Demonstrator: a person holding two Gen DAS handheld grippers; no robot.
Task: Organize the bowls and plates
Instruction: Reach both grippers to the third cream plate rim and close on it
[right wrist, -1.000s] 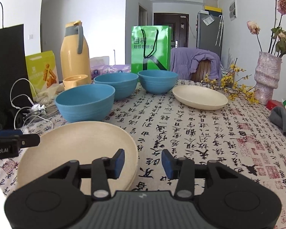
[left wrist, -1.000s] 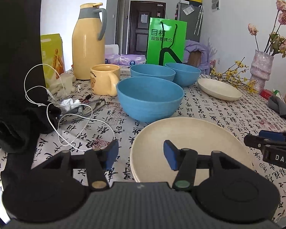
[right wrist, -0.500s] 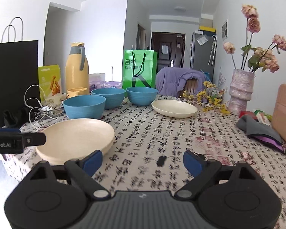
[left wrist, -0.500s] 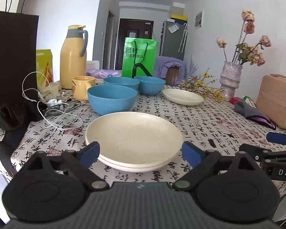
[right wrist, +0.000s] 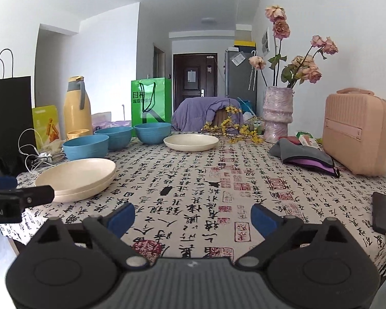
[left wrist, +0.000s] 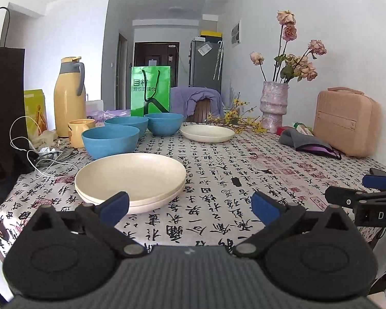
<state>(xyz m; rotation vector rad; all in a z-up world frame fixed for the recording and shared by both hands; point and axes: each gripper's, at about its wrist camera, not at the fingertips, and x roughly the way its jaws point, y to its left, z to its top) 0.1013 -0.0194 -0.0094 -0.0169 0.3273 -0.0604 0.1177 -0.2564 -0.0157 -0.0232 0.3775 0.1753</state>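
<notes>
While both grippers' fingers gape empty, stacked plates (left wrist: 130, 177) sit near the table edge (left wrist: 2, 206).

Cream plates (left wrist: 130, 173) sit on a white tablecloth (right wrist: 208, 180) printed with black calligraphy and red seals. The bowls (left wrist: 110, 139) are blue, the thermos (left wrist: 69, 97) yellow, the bag (right wrist: 151, 103) green, and the case (right wrist: 357, 131) seemingly peach-pink.
</notes>
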